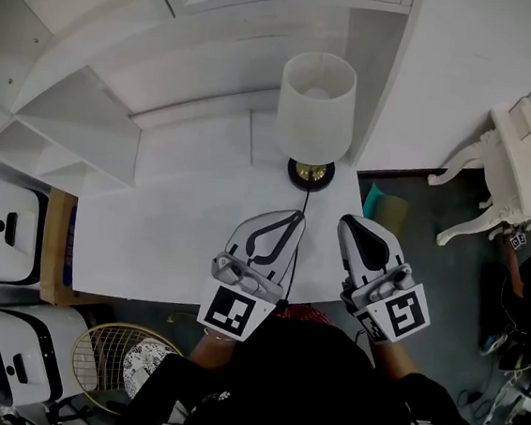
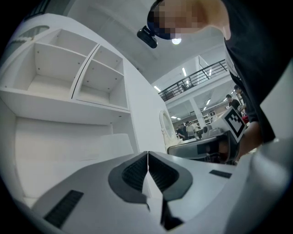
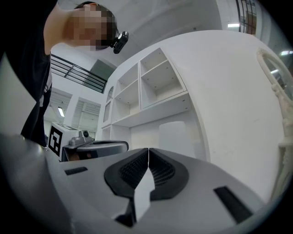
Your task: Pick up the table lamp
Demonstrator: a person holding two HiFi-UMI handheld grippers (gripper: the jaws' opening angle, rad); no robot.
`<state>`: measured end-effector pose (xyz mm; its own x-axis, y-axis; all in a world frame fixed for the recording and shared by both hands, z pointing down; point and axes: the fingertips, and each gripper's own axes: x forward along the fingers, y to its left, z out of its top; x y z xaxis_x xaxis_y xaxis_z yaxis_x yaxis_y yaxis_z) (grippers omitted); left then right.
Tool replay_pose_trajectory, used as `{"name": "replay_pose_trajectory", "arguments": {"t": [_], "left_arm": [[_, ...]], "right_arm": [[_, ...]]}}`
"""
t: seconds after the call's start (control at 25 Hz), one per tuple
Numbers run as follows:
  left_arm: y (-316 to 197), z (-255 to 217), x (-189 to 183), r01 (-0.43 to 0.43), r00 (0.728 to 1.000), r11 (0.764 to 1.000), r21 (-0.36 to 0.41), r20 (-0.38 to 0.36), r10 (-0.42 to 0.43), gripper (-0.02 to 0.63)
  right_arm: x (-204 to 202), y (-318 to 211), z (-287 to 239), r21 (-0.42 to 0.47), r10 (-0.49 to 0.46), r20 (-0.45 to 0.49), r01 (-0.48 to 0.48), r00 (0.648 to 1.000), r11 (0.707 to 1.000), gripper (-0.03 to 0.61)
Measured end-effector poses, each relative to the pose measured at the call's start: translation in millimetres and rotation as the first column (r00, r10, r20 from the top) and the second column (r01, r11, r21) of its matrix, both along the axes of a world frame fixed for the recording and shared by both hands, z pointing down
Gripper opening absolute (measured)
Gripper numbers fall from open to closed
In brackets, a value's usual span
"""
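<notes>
The table lamp has a white drum shade (image 1: 316,104) and a black and brass base (image 1: 309,174), and it stands upright at the back right of the white desk (image 1: 151,223). In both gripper views its shade shows pale ahead of the jaws (image 2: 114,145) (image 3: 176,137). My left gripper (image 1: 293,217) hovers over the desk just in front of the base, jaws shut on nothing (image 2: 148,153). My right gripper (image 1: 349,223) is beside it to the right, level with the desk's right edge, also shut and empty (image 3: 149,150). Neither touches the lamp.
White shelves (image 1: 69,111) rise behind the desk. An ornate white chair (image 1: 526,159) stands at the right, with a teal object (image 1: 372,201) by the desk's corner. White appliances (image 1: 4,231) and a racket (image 1: 123,352) lie at the lower left.
</notes>
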<state>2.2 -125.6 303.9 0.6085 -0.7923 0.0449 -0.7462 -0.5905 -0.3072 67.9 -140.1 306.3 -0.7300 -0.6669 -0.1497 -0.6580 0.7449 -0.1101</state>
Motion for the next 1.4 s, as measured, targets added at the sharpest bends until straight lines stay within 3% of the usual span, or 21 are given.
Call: {"name": "replay_pose_trajectory", "arguments": {"t": [0.08, 0.2, 0.24, 0.44, 0.56, 0.76, 0.84, 1.08, 1.4], "left_arm": [[1.1, -2.0, 0.7, 0.005, 1.000, 1.000, -0.001, -0.022, -0.006, 0.012], [0.4, -12.6, -0.1, 0.040, 0.981, 0.999, -0.009, -0.189, -0.041, 0.012], [0.0, -14.2, -0.8, 0.046, 0.978, 0.999, -0.011, -0.203, -0.048, 0.012], [-1.7, -6.9, -5.2, 0.052, 0.984, 0.998, -0.033, -0.167, -0.057, 0.012], [-3.7, -5.1, -6.3, 0.055, 0.981, 0.998, -0.033, -0.187, -0.060, 0.012], [-10.8, 11.7, -1.0, 0.009, 1.000, 0.999, -0.039, -0.027, -0.010, 0.012], [-14.7, 13.4, 1.2, -0.008, 0.999, 0.999, -0.042, -0.051, 0.006, 0.012], [-26.0, 12.9, -5.4, 0.022, 0.973, 0.997, -0.071, -0.228, -0.038, 0.012], [-36.5, 22.4, -22.4, 0.044, 0.968, 0.994, -0.095, -0.240, -0.066, 0.014]], "right_arm": [[2.5, 0.8, 1.8, -0.004, 0.003, 0.003, -0.003, 1.000, 1.000, 0.017], [3.1, 2.2, 1.1, -0.006, -0.003, 0.008, 0.004, 1.000, 1.000, 0.017], [1.9, 2.1, 0.9, -0.007, -0.011, 0.007, 0.011, 1.000, 1.000, 0.017], [-3.3, -2.8, 7.1, 0.006, -0.035, -0.004, 0.035, 0.999, 0.999, 0.017], [-6.8, -4.3, 14.4, 0.011, -0.045, -0.013, 0.046, 0.999, 0.999, 0.017], [-16.4, -8.4, 20.1, 0.007, -0.066, -0.019, 0.066, 0.998, 0.998, 0.017], [-21.8, -9.0, 19.5, -0.005, -0.073, -0.011, 0.073, 0.997, 0.997, 0.017], [-23.5, -18.0, 22.5, 0.002, -0.056, -0.020, 0.056, 0.998, 0.998, 0.017], [-35.9, -31.8, 34.2, 0.006, -0.040, -0.062, 0.040, 0.997, 0.999, 0.018]]}}
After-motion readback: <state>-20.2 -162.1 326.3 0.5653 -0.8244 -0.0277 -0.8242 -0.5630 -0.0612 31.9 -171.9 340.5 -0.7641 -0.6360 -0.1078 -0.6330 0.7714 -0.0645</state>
